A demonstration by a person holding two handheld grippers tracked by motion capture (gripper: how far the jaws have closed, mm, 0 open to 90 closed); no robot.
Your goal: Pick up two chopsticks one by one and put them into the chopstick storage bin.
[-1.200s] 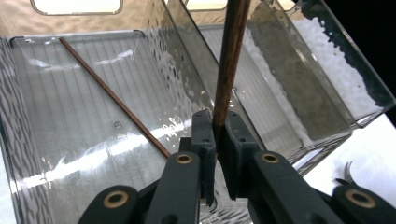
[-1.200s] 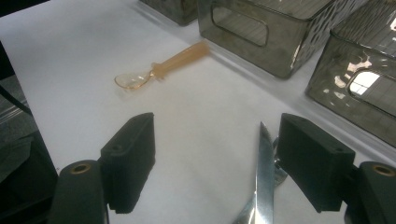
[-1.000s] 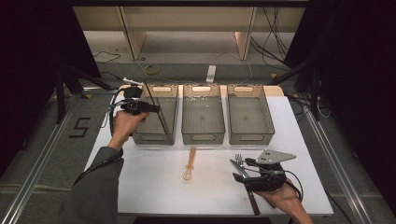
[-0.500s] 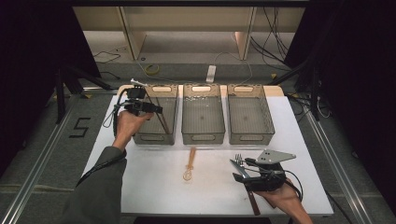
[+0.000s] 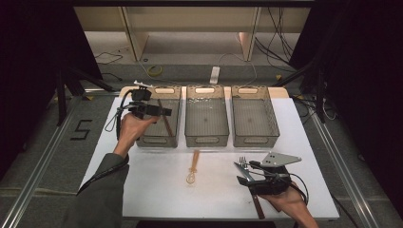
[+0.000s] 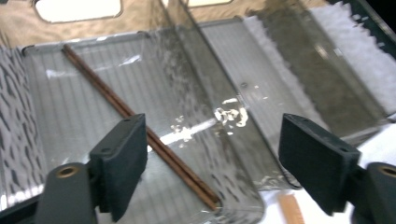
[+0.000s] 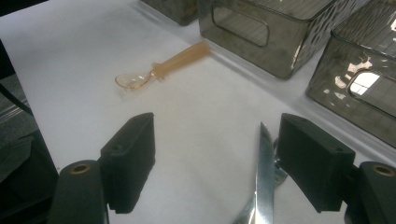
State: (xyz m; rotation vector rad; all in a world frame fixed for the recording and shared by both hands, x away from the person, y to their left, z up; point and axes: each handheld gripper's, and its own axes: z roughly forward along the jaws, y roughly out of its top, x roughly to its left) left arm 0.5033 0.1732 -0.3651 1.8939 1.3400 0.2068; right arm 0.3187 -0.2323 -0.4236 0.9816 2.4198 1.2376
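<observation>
A pair of brown chopsticks (image 5: 165, 119) (image 6: 140, 128) lies slanted on the floor of the left grey bin (image 5: 154, 140). My left gripper (image 5: 161, 112) (image 6: 212, 163) hovers over that bin, open, with nothing between its jaws. A translucent orange spoon (image 5: 192, 168) (image 7: 159, 70) lies on the white table in front of the middle bin (image 5: 206, 140). At the front right, my right gripper (image 5: 244, 175) (image 7: 215, 163) is open and low over a knife (image 7: 264, 172) with a brown handle (image 5: 257, 207). A fork (image 5: 243, 161) lies beside the knife.
The right bin (image 5: 254, 140) stands beside the middle one along the back of the white table (image 5: 323, 156). Black cables trail from both grippers. Shelving and floor cables lie beyond the table's far edge.
My left gripper has shifted slightly to the right over the left bin. The right gripper has stayed where it was.
</observation>
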